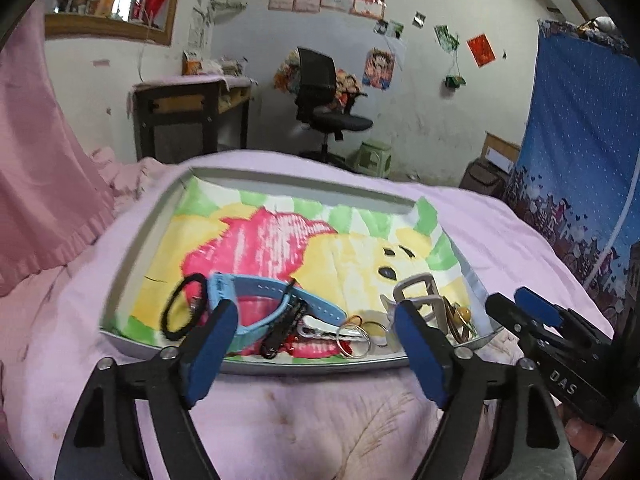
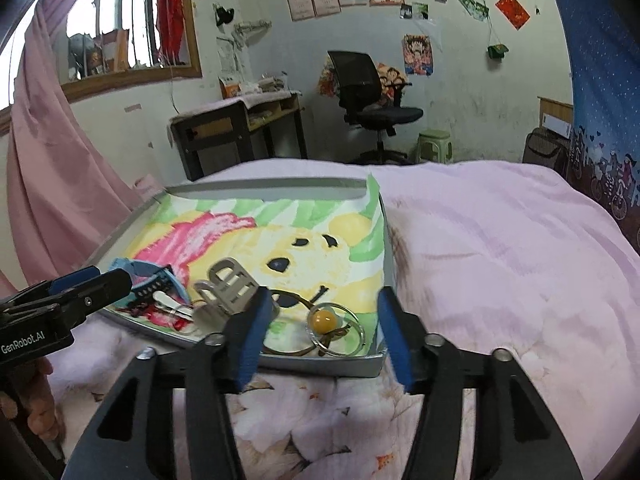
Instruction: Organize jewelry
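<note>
A grey tray [image 1: 132, 236] lined with a painted bear picture lies on the pink bed. Along its near edge lie a black hair tie [image 1: 180, 307], a blue watch strap [image 1: 276, 300], a black clip [image 1: 282, 330], silver rings [image 1: 354, 338] and a grey claw clip [image 1: 420, 294]. My left gripper [image 1: 316, 334] is open and empty, just before the tray's near edge. In the right wrist view, the tray [image 2: 348, 366] holds the claw clip [image 2: 228, 284], a thin hoop with an amber bead [image 2: 324, 320] and the blue strap [image 2: 140, 268]. My right gripper [image 2: 320, 334] is open and empty over that corner.
The pink bedcover [image 2: 500, 248] spreads to the right of the tray. A pink curtain [image 1: 36, 168] hangs at left, a blue curtain [image 1: 580, 152] at right. A desk [image 1: 192, 116], an office chair [image 1: 328, 100] and a green stool [image 1: 374, 156] stand beyond the bed.
</note>
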`<state>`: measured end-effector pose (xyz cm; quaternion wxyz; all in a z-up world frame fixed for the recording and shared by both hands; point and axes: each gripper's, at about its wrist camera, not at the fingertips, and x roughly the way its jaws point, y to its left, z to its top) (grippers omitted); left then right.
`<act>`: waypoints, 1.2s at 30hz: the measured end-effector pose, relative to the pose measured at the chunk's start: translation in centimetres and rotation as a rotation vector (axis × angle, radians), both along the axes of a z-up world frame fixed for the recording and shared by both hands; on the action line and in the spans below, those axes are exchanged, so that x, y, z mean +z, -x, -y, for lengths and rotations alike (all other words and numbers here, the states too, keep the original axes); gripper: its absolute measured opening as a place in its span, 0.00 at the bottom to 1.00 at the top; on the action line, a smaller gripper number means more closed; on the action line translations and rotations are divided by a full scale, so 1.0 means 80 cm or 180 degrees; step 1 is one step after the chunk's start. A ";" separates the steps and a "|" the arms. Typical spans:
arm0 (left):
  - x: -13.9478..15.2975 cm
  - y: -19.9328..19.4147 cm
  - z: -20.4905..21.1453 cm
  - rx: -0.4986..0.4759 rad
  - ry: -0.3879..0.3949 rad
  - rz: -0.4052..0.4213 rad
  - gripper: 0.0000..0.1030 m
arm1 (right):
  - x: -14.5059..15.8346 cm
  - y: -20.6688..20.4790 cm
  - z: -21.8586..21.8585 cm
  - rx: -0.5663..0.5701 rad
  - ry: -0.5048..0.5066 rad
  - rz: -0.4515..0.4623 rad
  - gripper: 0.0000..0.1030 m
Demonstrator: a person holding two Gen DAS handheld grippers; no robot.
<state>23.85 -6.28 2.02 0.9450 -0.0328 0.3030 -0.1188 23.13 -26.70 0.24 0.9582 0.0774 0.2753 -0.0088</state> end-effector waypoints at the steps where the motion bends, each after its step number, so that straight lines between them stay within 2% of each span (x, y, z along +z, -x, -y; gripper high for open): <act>1: 0.002 0.003 -0.002 0.0014 0.0001 0.0026 0.81 | 0.003 0.004 0.000 0.0020 -0.0012 0.0036 0.53; 3: 0.007 0.011 -0.005 0.0051 -0.0008 0.0097 0.85 | 0.007 0.012 -0.002 0.0031 -0.0011 0.0097 0.56; 7: 0.014 0.027 -0.011 0.0135 -0.0053 0.0260 0.92 | 0.017 0.029 -0.005 0.0041 -0.0006 0.0239 0.74; 12: 0.021 0.049 -0.023 0.0235 -0.0081 0.0421 0.97 | 0.029 0.054 -0.008 0.0096 -0.0032 0.0442 0.88; 15: 0.024 0.062 -0.030 0.0254 -0.0063 0.0485 0.97 | 0.037 0.069 -0.009 0.0119 -0.0042 0.0550 0.90; 18: 0.028 0.077 -0.034 0.0264 -0.0063 0.0553 0.98 | 0.044 0.084 -0.010 0.0139 -0.0061 0.0632 0.98; 26: 0.036 0.117 -0.040 0.0252 -0.0107 0.0733 1.00 | 0.054 0.116 -0.017 0.0197 -0.0080 0.0746 0.98; 36: 0.033 0.161 -0.053 0.0281 -0.0089 0.0795 1.00 | 0.053 0.164 -0.029 0.0291 -0.0051 0.0821 0.98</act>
